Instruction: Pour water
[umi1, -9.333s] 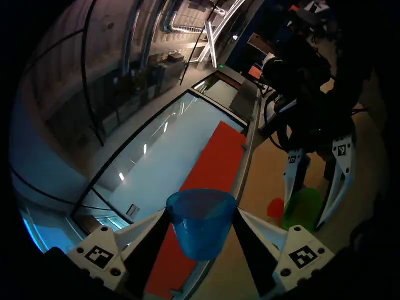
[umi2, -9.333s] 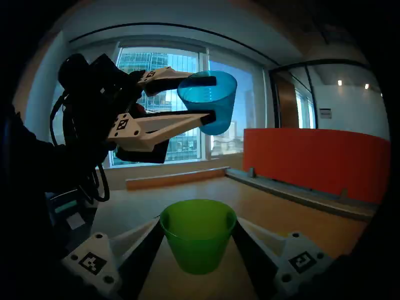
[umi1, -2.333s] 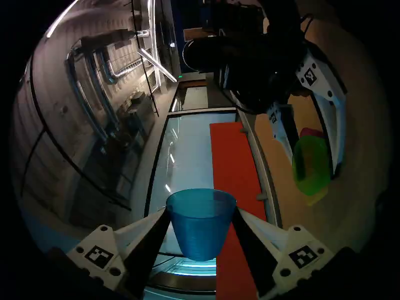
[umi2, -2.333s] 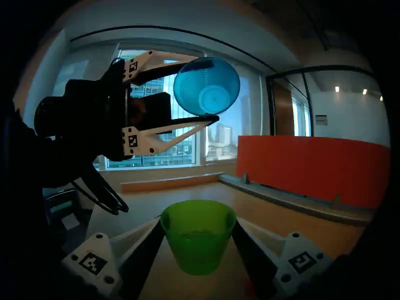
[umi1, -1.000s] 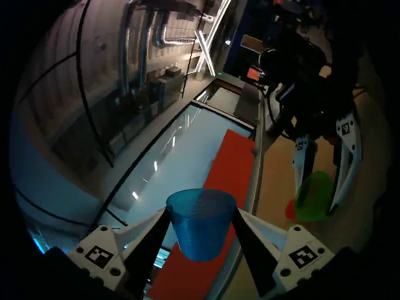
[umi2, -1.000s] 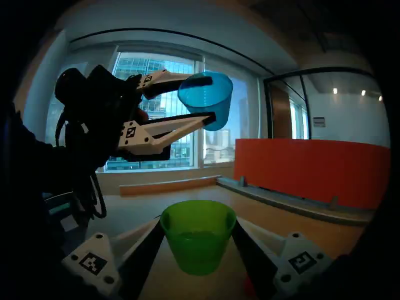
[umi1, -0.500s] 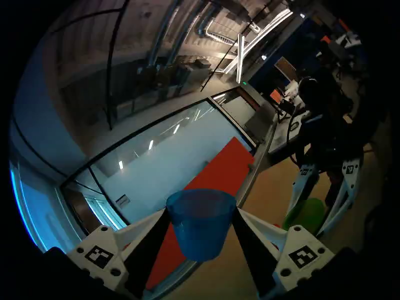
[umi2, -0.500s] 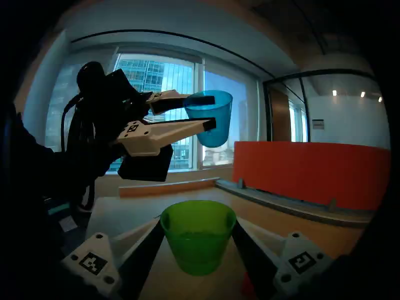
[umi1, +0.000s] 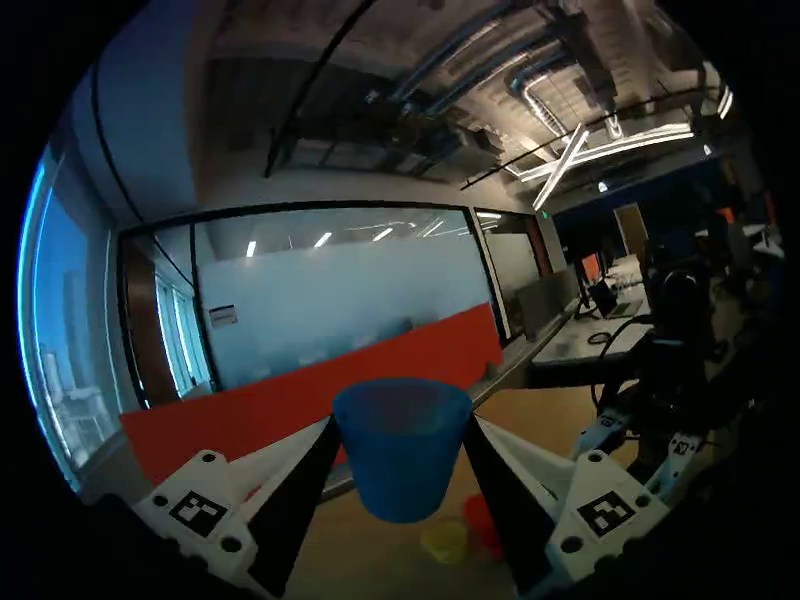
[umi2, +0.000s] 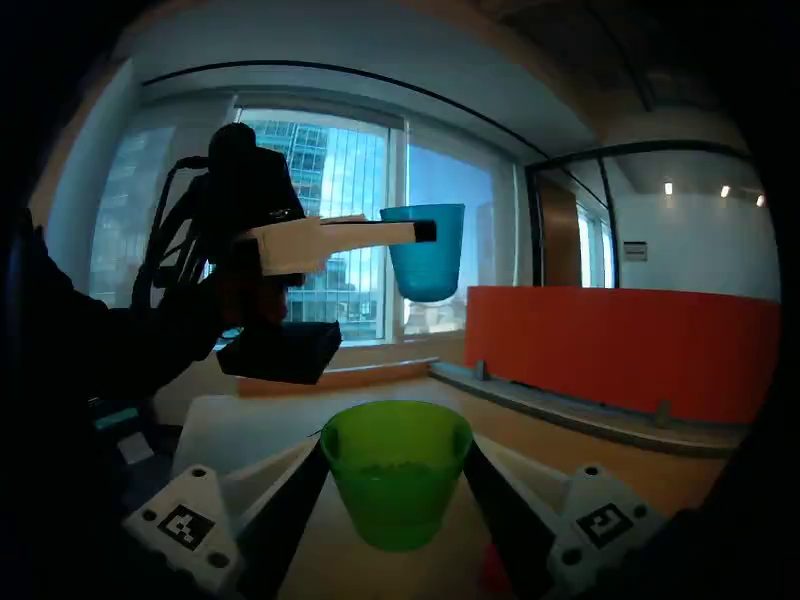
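My left gripper is shut on a blue plastic cup, which stands upright between its fingers. In the right gripper view that blue cup hangs level, high above the table, with the left gripper seen side-on. My right gripper is shut on a green cup, held upright low over the table; a liquid level shows faintly through its wall. The blue cup sits above and beyond the green one. The right gripper appears dark at the lower right of the left gripper view.
An orange partition runs along the far edge of the wooden table. A yellow cup and a red cup stand on the table below the blue cup. A person's hand holds the left gripper. Windows lie behind.
The left gripper has swung the blue cup from a tilted, mouth-down pose back to upright and level. The green cup has stayed put in the right gripper.
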